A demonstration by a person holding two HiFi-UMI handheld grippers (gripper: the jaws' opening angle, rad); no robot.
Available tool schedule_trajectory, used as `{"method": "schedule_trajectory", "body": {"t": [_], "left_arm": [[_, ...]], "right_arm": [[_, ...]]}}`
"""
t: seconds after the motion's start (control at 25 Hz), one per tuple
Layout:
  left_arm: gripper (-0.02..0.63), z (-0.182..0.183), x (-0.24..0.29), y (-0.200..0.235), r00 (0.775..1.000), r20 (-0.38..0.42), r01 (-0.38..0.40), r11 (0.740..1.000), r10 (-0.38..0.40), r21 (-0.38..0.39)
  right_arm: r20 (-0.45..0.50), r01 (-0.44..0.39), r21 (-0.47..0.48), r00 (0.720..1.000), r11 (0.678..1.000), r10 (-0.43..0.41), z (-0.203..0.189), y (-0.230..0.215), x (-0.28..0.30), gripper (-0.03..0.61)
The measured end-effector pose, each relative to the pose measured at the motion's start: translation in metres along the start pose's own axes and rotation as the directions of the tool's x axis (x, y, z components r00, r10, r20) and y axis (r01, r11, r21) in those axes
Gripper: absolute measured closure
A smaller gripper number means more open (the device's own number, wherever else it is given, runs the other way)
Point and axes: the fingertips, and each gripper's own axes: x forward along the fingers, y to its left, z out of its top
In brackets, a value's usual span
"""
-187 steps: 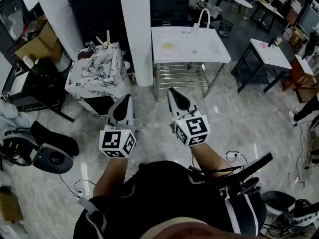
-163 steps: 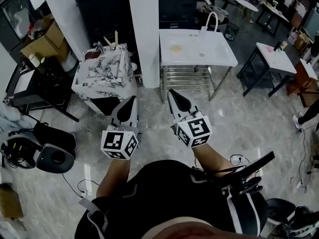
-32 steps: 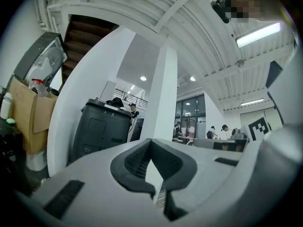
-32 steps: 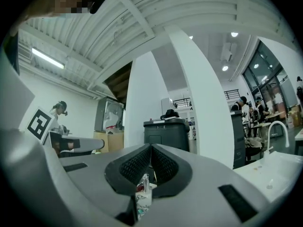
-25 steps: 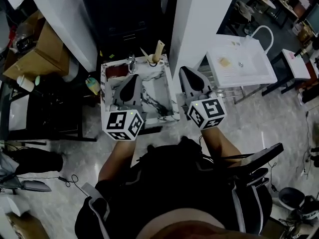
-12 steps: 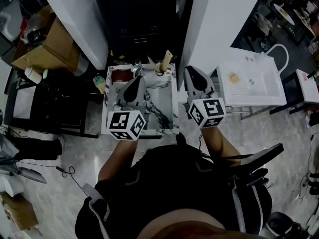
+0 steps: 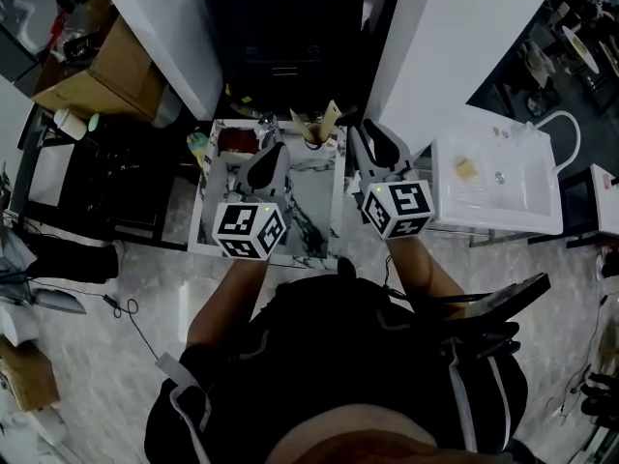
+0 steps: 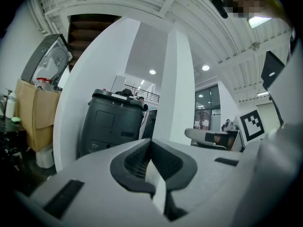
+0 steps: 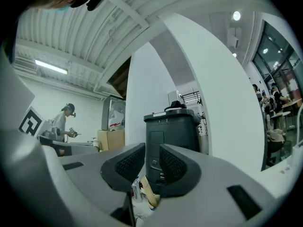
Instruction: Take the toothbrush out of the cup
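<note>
A beige toothbrush (image 7: 332,115) stands slanted in a cup (image 7: 313,141) at the back edge of a marble-patterned washstand (image 7: 331,228). My left gripper (image 7: 279,147) hovers over the basin left of the cup, its jaws shut with nothing between them (image 8: 150,148). My right gripper (image 7: 361,130) is just right of the cup, and its jaws are opening with an empty gap between them (image 9: 151,161). Low in the right gripper view, the toothbrush (image 9: 146,191) and a chrome faucet (image 9: 135,191) show beyond that gap, apart from the pads.
A tall black cabinet (image 7: 290,37) stands behind the washstand, with white pillars (image 7: 440,56) on either side. A white sink table (image 7: 498,177) is at the right. Cardboard boxes (image 7: 106,66) and a dark table (image 7: 97,191) are at the left. A reddish item (image 7: 235,141) sits on the washstand's back left.
The view has closed in on the marble washstand and both grippers have moved forward over it. The right jaws have parted; the left stays shut.
</note>
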Motion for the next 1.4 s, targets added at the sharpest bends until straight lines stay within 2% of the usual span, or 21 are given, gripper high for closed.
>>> {"method": "schedule_trajectory", "body": {"t": [0.24,0.68,0.92,1.2,1.4], "left_arm": [[0.612,-0.01,0.013,0.002,0.998,0.024,-0.063,0.998,0.062,0.007],[0.612,-0.032,0.027,0.01,0.992,-0.014,-0.125,0.992,0.124,-0.023],[0.598,-0.053,0.029,0.012,0.986,-0.046,-0.165,0.985,0.162,-0.051],[0.595,-0.062,0.028,0.015,0.978,-0.034,-0.209,0.974,0.206,-0.093],[0.597,-0.076,0.03,0.015,0.974,-0.074,-0.222,0.969,0.215,-0.111]], "right_arm": [[-0.024,-0.047,0.017,0.999,0.999,0.047,-0.021,-0.017,0.019,0.477],[-0.098,-0.102,0.034,0.99,0.994,0.105,-0.058,-0.032,0.057,0.445],[-0.159,-0.138,0.04,0.977,0.99,0.142,-0.089,-0.038,0.071,0.419],[-0.205,-0.153,0.035,0.966,0.988,0.157,-0.125,-0.046,0.095,0.419],[-0.245,-0.184,0.033,0.951,0.982,0.187,-0.151,-0.043,0.109,0.419]]}}
